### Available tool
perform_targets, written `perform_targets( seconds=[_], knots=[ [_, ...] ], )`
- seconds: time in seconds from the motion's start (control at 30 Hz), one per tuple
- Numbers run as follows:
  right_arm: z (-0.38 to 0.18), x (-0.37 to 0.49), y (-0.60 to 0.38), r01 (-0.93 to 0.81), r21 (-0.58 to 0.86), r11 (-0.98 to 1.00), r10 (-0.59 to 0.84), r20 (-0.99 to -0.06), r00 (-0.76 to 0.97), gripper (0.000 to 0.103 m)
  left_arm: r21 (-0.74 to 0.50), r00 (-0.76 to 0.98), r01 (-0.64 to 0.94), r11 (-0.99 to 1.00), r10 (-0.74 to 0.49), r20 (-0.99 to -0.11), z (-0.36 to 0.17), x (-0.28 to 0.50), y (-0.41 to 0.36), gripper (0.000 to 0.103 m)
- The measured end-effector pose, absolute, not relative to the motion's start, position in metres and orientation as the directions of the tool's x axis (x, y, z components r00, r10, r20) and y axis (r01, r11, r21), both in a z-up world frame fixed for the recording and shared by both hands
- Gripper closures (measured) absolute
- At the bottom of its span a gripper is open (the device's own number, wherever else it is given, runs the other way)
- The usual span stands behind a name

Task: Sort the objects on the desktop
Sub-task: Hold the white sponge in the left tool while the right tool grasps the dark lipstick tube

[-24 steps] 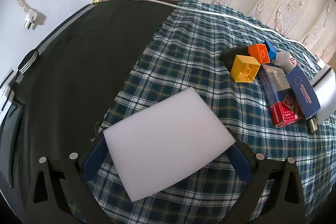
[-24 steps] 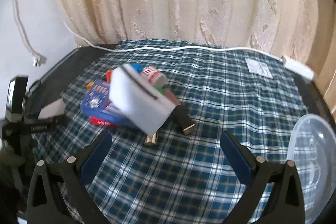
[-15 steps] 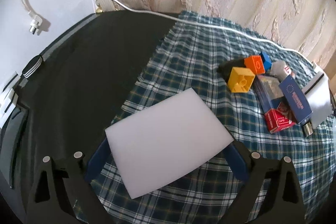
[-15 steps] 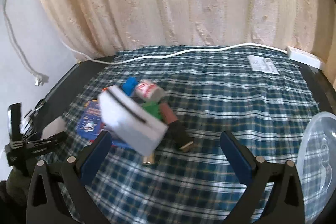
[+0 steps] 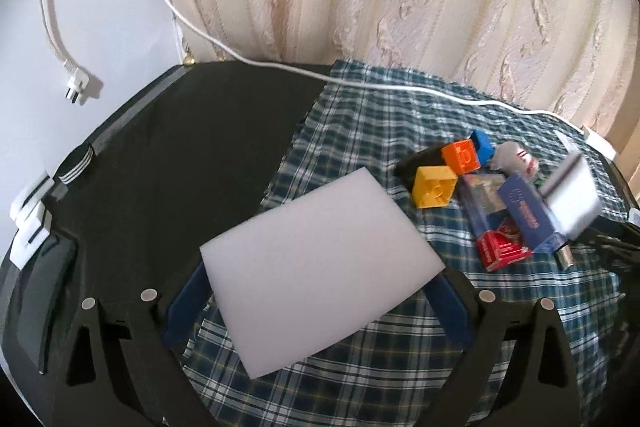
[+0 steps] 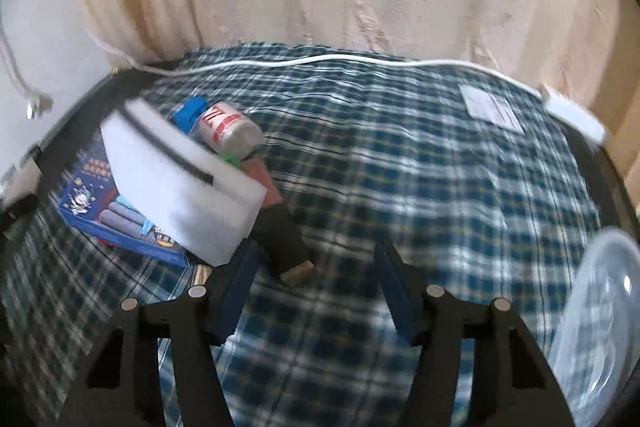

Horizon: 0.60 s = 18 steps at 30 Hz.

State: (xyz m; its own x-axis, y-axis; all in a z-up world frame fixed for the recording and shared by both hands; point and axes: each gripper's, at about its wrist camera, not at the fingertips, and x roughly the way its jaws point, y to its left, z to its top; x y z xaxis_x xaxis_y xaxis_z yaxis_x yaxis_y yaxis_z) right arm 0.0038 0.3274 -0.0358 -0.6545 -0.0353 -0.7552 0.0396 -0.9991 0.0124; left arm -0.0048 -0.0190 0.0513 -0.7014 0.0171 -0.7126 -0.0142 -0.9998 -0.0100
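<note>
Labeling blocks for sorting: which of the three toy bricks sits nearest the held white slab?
The yellow toy brick, open hollow side showing. The orange brick and blue brick lie beyond it, farther from the white foam slab.

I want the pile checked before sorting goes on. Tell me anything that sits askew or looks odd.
The white sponge block with a dark stripe sits tilted on top of the heap, propped on the blue box rather than lying flat on the plaid cloth. The small bottle lies on its side. Nothing looks spilled or broken.
</note>
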Motion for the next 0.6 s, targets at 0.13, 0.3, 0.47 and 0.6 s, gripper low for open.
perform_targets(
  seconds=[0.13, 0.3, 0.47, 0.6],
  knots=[
    [-0.042, -0.008, 0.312, 0.102, -0.021, -0.995, -0.048, -0.780, -0.624, 0.066, -0.014, -0.717, -0.036, -0.999, 0.036, -0.696, 0.061, 0.000, -0.018, 0.006],
    [-0.040, -0.001, 0.313, 0.095, 0.003, -0.995, -0.062, -0.780, -0.622, 0.078, -0.029, -0.737, -0.070, -0.997, 0.072, -0.672, 0.074, 0.009, -0.014, 0.006],
    [-0.030, 0.024, 0.327, 0.055, 0.079, -0.995, -0.096, -0.761, -0.641, 0.079, -0.034, -0.752, -0.110, -0.993, 0.106, -0.651, 0.084, 0.019, -0.004, 0.006],
    [-0.026, 0.044, 0.334, 0.021, 0.119, -0.993, -0.103, -0.746, -0.657, 0.079, -0.028, -0.752, -0.129, -0.991, 0.116, -0.649, 0.084, 0.024, 0.007, 0.006]
  ],
)
